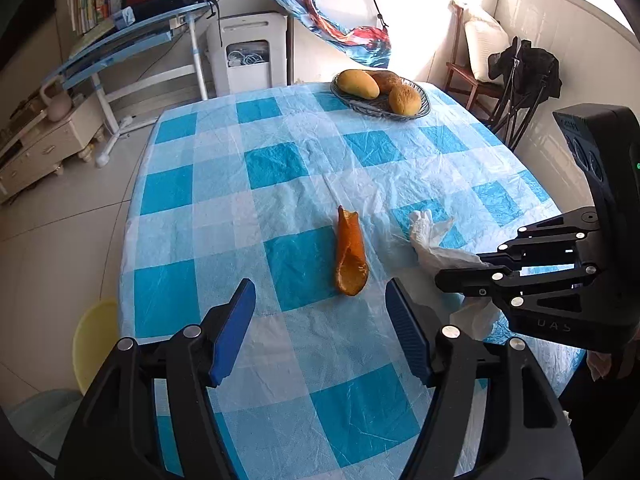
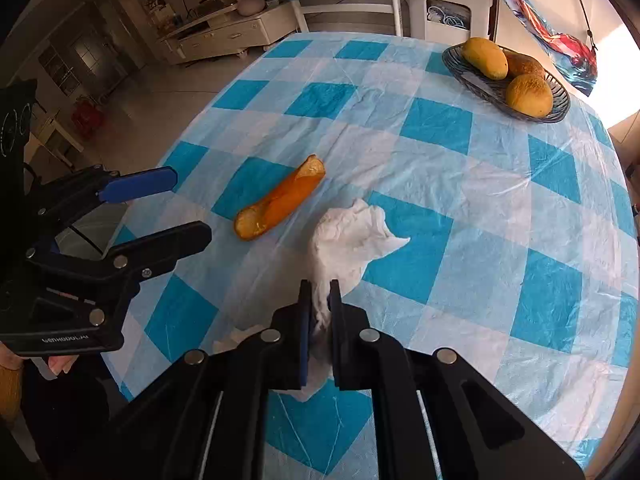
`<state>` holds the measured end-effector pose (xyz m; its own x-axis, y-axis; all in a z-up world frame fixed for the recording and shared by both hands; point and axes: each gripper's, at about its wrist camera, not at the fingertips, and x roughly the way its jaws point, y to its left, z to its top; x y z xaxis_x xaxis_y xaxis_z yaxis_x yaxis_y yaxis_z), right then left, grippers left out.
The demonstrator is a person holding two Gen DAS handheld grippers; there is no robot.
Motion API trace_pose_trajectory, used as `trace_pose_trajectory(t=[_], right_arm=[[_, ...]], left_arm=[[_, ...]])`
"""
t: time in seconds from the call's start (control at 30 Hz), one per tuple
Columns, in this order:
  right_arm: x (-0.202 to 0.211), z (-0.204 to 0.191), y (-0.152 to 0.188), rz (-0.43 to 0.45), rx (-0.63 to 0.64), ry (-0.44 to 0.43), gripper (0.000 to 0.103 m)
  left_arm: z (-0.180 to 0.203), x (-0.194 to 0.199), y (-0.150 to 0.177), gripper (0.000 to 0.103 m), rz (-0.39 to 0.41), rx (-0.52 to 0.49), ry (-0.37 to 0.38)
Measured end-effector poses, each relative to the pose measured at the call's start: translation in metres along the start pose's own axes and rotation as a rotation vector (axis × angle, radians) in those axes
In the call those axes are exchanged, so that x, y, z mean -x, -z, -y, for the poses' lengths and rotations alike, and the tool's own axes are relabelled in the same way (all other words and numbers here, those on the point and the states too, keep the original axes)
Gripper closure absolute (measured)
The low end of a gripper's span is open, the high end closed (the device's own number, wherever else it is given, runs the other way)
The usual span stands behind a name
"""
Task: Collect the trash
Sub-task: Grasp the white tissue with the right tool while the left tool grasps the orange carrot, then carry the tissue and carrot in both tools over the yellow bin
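An orange fruit peel [image 1: 351, 257] lies on the blue-and-white checked tablecloth [image 1: 280, 168], just ahead of my left gripper [image 1: 320, 296], which is open and empty. The peel also shows in the right wrist view [image 2: 280, 204]. My right gripper [image 2: 319, 292] is shut on a crumpled white tissue [image 2: 348, 240]. In the left wrist view the right gripper [image 1: 460, 270] comes in from the right edge with the tissue [image 1: 436, 248] in it. In the right wrist view the left gripper [image 2: 184, 208] stands open to the left of the peel.
A dark wire basket [image 1: 380, 100] with three mangoes stands at the table's far end. A yellow stool [image 1: 94, 344] sits left of the table. A desk, a white appliance [image 1: 248, 56] and a folding chair [image 1: 520, 88] stand beyond the table.
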<state>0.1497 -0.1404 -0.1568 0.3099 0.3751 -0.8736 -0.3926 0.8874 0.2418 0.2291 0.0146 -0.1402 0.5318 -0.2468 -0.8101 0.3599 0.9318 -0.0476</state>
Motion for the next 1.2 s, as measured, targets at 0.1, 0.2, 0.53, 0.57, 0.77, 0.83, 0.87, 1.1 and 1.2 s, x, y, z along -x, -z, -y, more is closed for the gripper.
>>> trace_pose_trajectory(t=[0.1, 0.2, 0.53, 0.57, 0.77, 0.83, 0.87, 1.1, 1.2], right_arm=[[0.004, 0.017, 0.003, 0.006, -0.061, 0.001, 0.094], [0.008, 0.023, 0.008, 0.011, -0.079, -0.004, 0.094], [0.008, 0.021, 0.011, 0.023, -0.084, -0.048, 0.091], [0.008, 0.021, 0.011, 0.027, -0.084, -0.057, 0.091], [0.003, 0.017, 0.010, 0.032, -0.077, -0.065, 0.090], [0.002, 0.018, 0.011, 0.041, -0.092, -0.070, 0.090], [0.001, 0.018, 0.011, 0.047, -0.101, -0.074, 0.090], [0.006, 0.005, 0.011, 0.113, -0.095, -0.104, 0.089], [0.010, -0.003, 0.007, 0.159, -0.074, -0.119, 0.089]], left_arm=[[0.004, -0.009, -0.009, 0.038, -0.004, -0.017, 0.008], [0.003, -0.021, -0.015, 0.038, -0.021, -0.017, -0.023], [-0.006, -0.040, -0.022, 0.038, -0.045, -0.001, -0.054], [-0.005, -0.042, -0.022, 0.038, -0.048, -0.007, -0.058], [0.007, -0.054, -0.020, 0.078, -0.085, -0.048, -0.051], [0.009, -0.053, -0.019, 0.086, -0.080, -0.050, -0.039], [0.008, -0.051, -0.019, 0.087, -0.078, -0.044, -0.026], [-0.025, -0.022, -0.017, 0.088, -0.007, 0.088, 0.024], [-0.047, -0.007, -0.013, 0.088, 0.028, 0.168, 0.048]])
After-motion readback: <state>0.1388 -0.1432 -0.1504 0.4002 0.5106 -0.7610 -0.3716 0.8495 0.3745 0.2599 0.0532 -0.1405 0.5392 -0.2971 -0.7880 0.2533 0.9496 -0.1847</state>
